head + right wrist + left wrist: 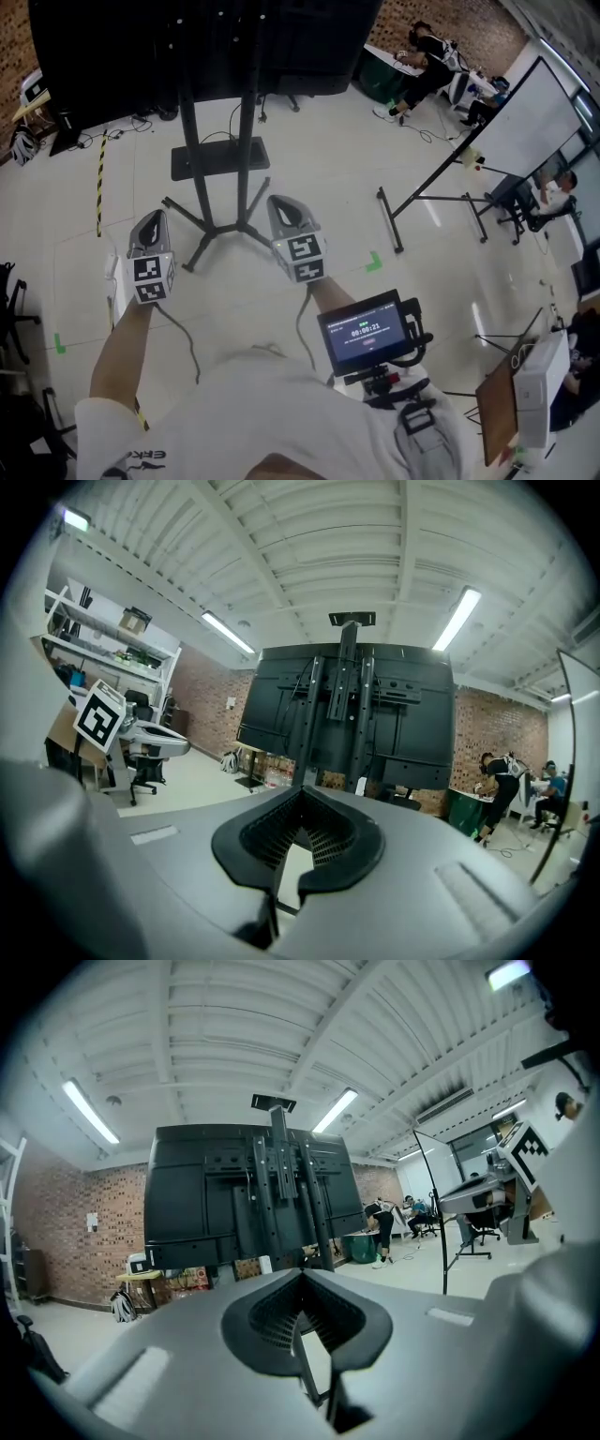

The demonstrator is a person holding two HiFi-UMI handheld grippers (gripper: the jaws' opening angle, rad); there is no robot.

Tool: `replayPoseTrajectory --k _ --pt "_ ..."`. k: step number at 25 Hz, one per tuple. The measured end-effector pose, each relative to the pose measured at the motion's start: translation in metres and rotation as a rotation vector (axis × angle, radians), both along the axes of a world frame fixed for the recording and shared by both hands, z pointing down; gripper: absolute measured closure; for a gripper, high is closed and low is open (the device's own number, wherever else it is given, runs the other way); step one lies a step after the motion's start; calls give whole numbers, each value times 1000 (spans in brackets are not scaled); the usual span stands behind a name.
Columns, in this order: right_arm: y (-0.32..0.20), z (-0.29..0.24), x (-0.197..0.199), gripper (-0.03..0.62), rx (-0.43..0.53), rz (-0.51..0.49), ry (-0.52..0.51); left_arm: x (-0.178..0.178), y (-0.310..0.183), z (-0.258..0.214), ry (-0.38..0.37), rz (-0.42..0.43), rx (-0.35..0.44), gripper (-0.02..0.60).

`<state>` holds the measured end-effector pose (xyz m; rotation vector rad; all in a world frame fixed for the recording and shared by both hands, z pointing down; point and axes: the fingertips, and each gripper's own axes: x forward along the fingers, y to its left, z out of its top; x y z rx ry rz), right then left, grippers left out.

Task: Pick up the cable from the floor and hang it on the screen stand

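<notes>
Reaching stage: left claw (150, 223) and right claw (284, 208), both closed and empty, face the screen stand (217, 169) at upper centre. Next, open one over the floor cable (117, 133).

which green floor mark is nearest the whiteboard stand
The green mark beside the whiteboard stand's floor bar, right of the right hand-held gripper. The other green mark lies far off near the left edge.
</notes>
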<state>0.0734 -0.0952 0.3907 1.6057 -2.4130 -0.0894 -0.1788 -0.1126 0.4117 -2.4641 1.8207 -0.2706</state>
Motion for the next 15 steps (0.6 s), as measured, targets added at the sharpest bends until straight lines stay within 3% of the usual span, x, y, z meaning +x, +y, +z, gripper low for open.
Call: replayPoseTrajectory --k 11,15 --pt "54 35 22 582 -15 -75 -59 39 57 36 -5 13 22 580" --pt "68 54 27 582 -50 -56 -90 40 77 57 27 5 -26 580"
